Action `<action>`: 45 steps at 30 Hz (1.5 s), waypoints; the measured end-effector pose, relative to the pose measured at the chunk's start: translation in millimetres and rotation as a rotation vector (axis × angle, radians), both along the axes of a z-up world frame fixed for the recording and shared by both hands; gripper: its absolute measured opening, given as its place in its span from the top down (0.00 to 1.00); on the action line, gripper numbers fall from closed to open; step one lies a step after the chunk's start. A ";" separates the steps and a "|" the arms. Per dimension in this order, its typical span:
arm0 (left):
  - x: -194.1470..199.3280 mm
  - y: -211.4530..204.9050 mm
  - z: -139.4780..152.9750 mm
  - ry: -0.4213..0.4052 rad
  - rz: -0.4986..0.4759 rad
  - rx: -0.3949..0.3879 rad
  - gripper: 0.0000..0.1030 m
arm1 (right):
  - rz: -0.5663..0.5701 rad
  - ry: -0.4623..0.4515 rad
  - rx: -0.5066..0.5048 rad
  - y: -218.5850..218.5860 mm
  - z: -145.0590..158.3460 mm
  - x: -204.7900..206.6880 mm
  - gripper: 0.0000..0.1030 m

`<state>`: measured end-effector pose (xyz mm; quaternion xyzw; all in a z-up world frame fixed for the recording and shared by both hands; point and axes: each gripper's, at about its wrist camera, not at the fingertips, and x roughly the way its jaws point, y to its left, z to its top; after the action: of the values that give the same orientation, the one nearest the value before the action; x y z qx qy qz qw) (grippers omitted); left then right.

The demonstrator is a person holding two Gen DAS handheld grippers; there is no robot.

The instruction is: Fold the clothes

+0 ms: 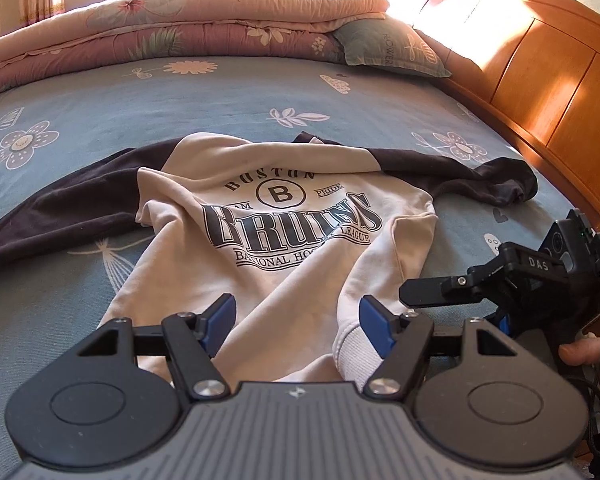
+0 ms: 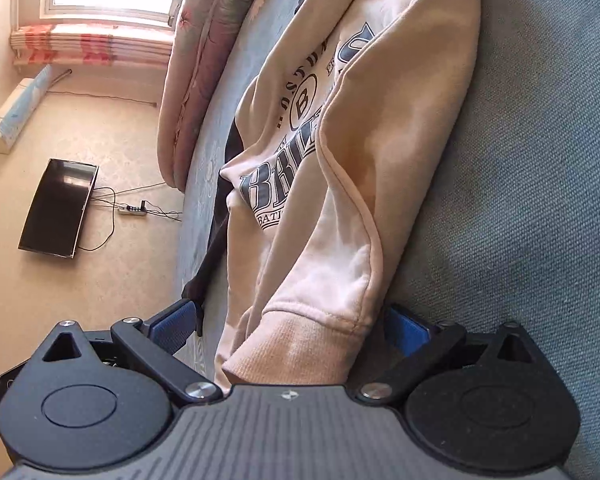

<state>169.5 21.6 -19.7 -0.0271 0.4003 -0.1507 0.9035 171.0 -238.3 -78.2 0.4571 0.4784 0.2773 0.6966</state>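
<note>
A cream sweatshirt (image 1: pixel 284 216) with a dark "Boston Bruins" print and dark sleeves (image 1: pixel 60 204) lies rumpled, front up, on the blue flowered bed sheet (image 1: pixel 220 96). My left gripper (image 1: pixel 298 324) is open over the near hem, and the ribbed cuff of the hem (image 1: pixel 352 344) lies against its right blue pad. My right gripper (image 1: pixel 440 308) sits just to the right, held by a hand (image 1: pixel 592 356). In the right wrist view the right gripper (image 2: pixel 292 324) is wide open with the ribbed hem (image 2: pixel 300 344) of the sweatshirt (image 2: pixel 340 160) between its jaws, near the right pad.
A folded pink quilt (image 1: pixel 180 28) and a green pillow (image 1: pixel 388 48) lie at the far side of the bed. A wooden headboard (image 1: pixel 560 92) runs along the right. Beside the bed, a black flat panel (image 2: pixel 58 208) and a power strip (image 2: pixel 132 210) lie on the floor.
</note>
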 end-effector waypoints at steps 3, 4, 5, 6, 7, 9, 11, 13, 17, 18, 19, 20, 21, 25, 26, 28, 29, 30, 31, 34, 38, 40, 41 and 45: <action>-2.2 3.7 -2.4 0.009 0.010 -0.020 0.33 | -0.006 -0.065 0.047 -3.0 -2.1 -3.7 0.01; -2.8 4.3 -3.3 0.012 0.014 -0.021 0.33 | -0.012 -0.085 0.078 -4.8 -4.1 -3.4 0.01; -3.0 4.7 -4.1 0.013 0.016 -0.022 0.33 | -0.022 -0.102 0.124 -9.1 -6.4 -1.3 0.01; -4.1 4.4 -4.2 0.014 0.015 -0.023 0.33 | -0.041 -0.113 0.171 -14.8 -10.5 0.2 0.02; -5.2 4.2 -4.3 0.015 0.014 -0.025 0.33 | -0.061 -0.125 0.219 -20.5 -14.6 1.7 0.02; -6.8 3.6 -4.6 0.019 0.007 -0.028 0.33 | -0.099 -0.147 0.312 -31.8 -22.8 4.7 0.03; -6.7 2.7 -5.8 0.030 -0.003 -0.033 0.33 | -0.109 -0.155 0.335 -39.0 -30.4 5.0 0.10; -3.4 0.3 -9.1 0.050 -0.028 -0.038 0.33 | -0.109 -0.161 0.312 -42.4 -38.0 3.8 0.38; 2.3 -8.7 -14.1 0.077 -0.078 -0.013 0.33 | -0.116 -0.113 0.307 -50.2 -50.9 6.5 0.62; 3.1 -10.7 -14.3 0.078 -0.087 -0.009 0.33 | -0.120 -0.088 0.292 -47.6 -48.3 9.5 0.63; 3.8 -12.0 -14.1 0.078 -0.094 -0.010 0.33 | -0.124 -0.064 0.277 -45.1 -45.8 12.4 0.61; 3.5 -13.0 -13.6 0.077 -0.098 -0.015 0.33 | -0.122 -0.049 0.274 -43.0 -44.1 14.1 0.59; 3.4 -13.4 -13.4 0.077 -0.101 -0.023 0.33 | -0.119 -0.041 0.267 -39.8 -42.0 15.8 0.55; 4.5 -16.8 -17.6 0.096 -0.126 -0.020 0.33 | -0.087 -0.021 0.213 -25.3 -34.2 24.5 0.52; 4.3 -17.8 -18.2 0.098 -0.133 -0.013 0.33 | -0.067 -0.032 0.176 -21.0 -32.2 23.8 0.53; 3.7 -19.0 -19.1 0.103 -0.147 -0.005 0.33 | -0.037 -0.058 0.080 -15.5 -30.8 20.1 0.75; 3.4 -19.2 -19.4 0.106 -0.153 -0.005 0.33 | -0.023 -0.072 0.030 -13.8 -31.3 17.8 0.82; 3.1 -19.4 -19.6 0.108 -0.159 -0.004 0.33 | -0.024 -0.078 0.029 -14.8 -33.3 16.2 0.88; 2.7 -19.5 -19.6 0.110 -0.160 -0.001 0.33 | -0.026 -0.082 0.028 -16.0 -35.2 14.7 0.88; 0.7 -18.7 -18.6 0.112 -0.158 0.009 0.33 | -0.019 -0.070 0.007 -18.6 -32.0 13.9 0.86; -3.4 -18.7 -16.5 0.113 -0.173 0.018 0.33 | -0.024 -0.114 -0.042 -28.7 -12.4 2.6 0.84; -5.9 -20.7 -15.2 0.112 -0.183 0.029 0.33 | -0.025 -0.145 -0.078 -37.3 2.5 -4.9 0.84; -6.9 -22.2 -14.5 0.111 -0.188 0.034 0.33 | -0.025 -0.161 -0.097 -41.8 10.1 -8.5 0.84; -11.6 -29.3 -11.9 0.104 -0.213 0.054 0.33 | 0.000 -0.233 -0.240 -67.0 45.0 -23.1 0.84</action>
<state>157.8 -7.6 -31.5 0.0322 0.4513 -0.2335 0.8607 147.9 -305.3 -33.1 0.3354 0.4242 0.2694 0.7968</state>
